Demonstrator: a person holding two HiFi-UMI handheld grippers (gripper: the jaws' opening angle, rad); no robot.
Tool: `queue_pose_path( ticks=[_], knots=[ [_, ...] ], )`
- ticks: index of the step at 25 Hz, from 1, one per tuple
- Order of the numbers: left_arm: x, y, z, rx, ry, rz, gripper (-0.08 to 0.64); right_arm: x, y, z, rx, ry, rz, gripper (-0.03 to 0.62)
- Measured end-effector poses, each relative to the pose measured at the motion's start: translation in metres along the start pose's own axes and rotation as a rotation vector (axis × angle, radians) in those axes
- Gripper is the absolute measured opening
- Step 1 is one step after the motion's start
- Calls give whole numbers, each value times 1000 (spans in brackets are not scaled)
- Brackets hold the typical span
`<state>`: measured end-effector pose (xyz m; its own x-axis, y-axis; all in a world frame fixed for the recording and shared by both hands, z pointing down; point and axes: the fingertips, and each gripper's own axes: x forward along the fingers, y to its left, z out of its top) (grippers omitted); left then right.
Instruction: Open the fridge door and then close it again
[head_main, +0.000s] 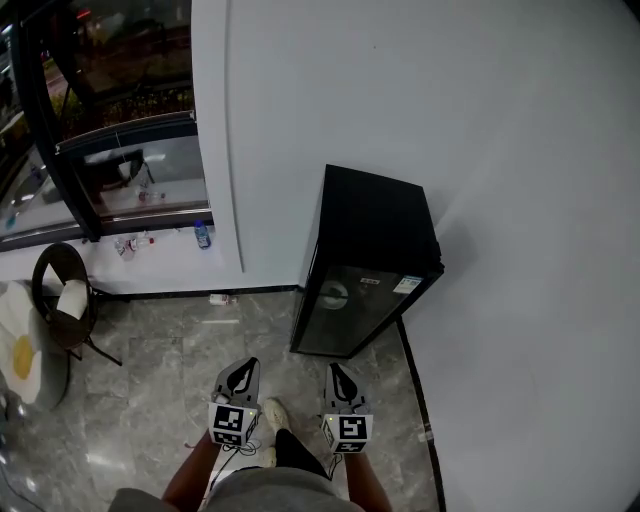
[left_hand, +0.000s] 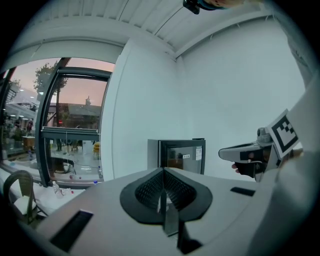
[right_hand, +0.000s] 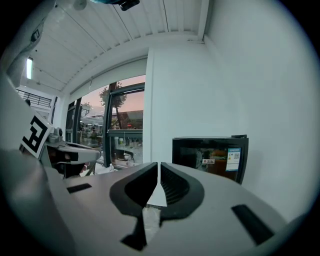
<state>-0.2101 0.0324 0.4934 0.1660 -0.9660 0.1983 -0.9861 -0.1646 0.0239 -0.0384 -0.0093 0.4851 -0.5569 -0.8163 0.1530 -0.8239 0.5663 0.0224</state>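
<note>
The fridge (head_main: 365, 265) is a low black cabinet with a glass door (head_main: 345, 310), standing right of centre in the head view, with its back to the white wall (head_main: 420, 90). The door looks shut (its front sits flush, though what lies behind the glass is too dim to make out). In both gripper views the fridge stands well ahead, apart from either tool.

Below it, at the bottom of the head view, two bare forearms (head_main: 190, 470) reach forward side by side. The left gripper (head_main: 243, 372) and right gripper (head_main: 338, 375) both point toward the fridge and are held about level above the grey marbled floor (head_main: 170, 370). The left gripper's jaws are pressed together with nothing between them. The right gripper's jaws leave only a thin slit, also empty. A pale shoe (head_main: 272, 412) shows between the two tools.

At upper left is a dark-framed window (head_main: 110, 110), with a bottle (head_main: 202, 235) on the ledge beneath it. A dark chair (head_main: 65, 300) stands at the left edge.
</note>
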Motion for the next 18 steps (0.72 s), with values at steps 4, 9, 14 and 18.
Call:
queue_pose_path(
  ticks=[4, 9, 14, 18],
  knots=[
    [-15, -8, -3, -4, 10, -10, 8, -20, 8, -9, -6, 13, -9, 38],
    [-29, -15, -7, 2, 10, -25, 8, -36, 13, -11, -6, 17, -26, 37],
    [-32, -18, -13, 10, 3, -24, 8, -43, 15, -13, -8, 12, -26, 38],
    [-35, -19, -9, 11, 10, -27, 8, -46, 18, -13, -8, 9, -26, 38]
  ],
)
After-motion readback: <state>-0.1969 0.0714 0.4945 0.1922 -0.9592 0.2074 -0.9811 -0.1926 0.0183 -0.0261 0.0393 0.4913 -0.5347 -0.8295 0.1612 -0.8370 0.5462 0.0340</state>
